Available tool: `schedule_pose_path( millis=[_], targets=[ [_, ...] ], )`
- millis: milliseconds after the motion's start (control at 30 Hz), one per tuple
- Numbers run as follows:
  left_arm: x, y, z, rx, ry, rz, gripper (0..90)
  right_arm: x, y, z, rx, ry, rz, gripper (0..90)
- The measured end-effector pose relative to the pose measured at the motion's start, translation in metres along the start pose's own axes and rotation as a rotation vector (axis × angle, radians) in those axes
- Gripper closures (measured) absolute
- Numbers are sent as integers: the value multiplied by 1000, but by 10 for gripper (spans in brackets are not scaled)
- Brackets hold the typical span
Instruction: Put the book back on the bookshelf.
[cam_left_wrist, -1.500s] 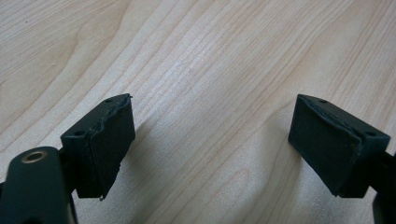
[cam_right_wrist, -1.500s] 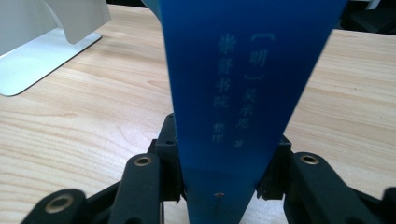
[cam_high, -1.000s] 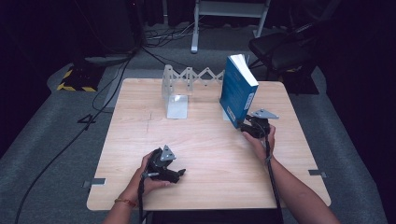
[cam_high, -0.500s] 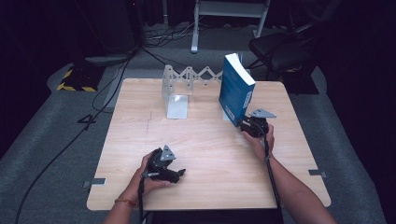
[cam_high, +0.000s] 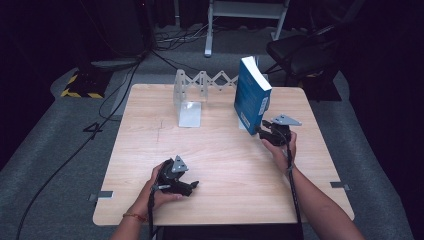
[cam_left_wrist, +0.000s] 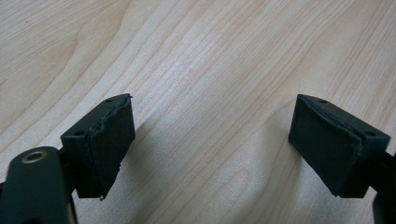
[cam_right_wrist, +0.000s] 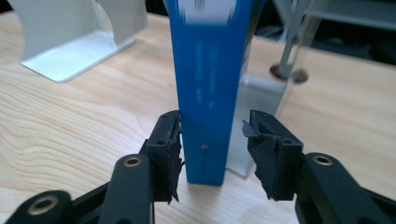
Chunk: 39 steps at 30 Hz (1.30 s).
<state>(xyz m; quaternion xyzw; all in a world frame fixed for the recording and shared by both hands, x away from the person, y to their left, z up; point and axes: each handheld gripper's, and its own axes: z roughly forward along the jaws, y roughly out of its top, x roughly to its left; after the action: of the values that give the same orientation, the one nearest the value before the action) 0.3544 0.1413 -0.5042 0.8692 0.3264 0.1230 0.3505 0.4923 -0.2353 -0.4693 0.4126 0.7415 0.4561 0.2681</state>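
The blue book (cam_high: 252, 95) stood upright on its lower edge toward the far right of the bench (cam_high: 220, 165), leaning against the right-hand plate of the expandable metal bookend rack (cam_high: 202, 87), which seemed to be there to keep it from toppling away from the person; in the right gripper view the plate (cam_right_wrist: 259, 107) showed just behind the book's spine (cam_right_wrist: 208, 93). The right claw (cam_high: 265, 131) sat low at the book's near bottom corner, held level so that its jaws straddled the spine; one pad (cam_right_wrist: 170, 149) touched the spine's side, while a gap showed between the other pad (cam_right_wrist: 266, 154) and the cover. Its jaws had just been widening again after a brief squeeze, so the book stood between them but was not clamped; this looked like a hold being adjusted, or let go, with the book supported by the rack. The left claw (cam_high: 187, 186) rested on the bench near the front edge, well apart from the book, apparently parked out of the way; its jaws stood wide with nothing between the pads (cam_left_wrist: 109, 140) but bare wood.
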Motion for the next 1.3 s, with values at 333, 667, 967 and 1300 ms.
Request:
schedule_pose_path(
  millis=[333, 667, 967, 1300],
  targets=[
    [0, 0, 0, 0, -1, -2, 150, -13, 27, -37, -61, 73, -81, 497],
    [0, 0, 0, 0, 1, 1, 150, -17, 67, -65, -111, 121, -129, 428],
    [0, 0, 0, 0, 1, 1, 150, -17, 78, -87, -60, 175, -189, 372],
    [0, 0, 0, 0, 1, 1, 150, -17, 60, -110, 29, 199, -265, 317]
  ],
)
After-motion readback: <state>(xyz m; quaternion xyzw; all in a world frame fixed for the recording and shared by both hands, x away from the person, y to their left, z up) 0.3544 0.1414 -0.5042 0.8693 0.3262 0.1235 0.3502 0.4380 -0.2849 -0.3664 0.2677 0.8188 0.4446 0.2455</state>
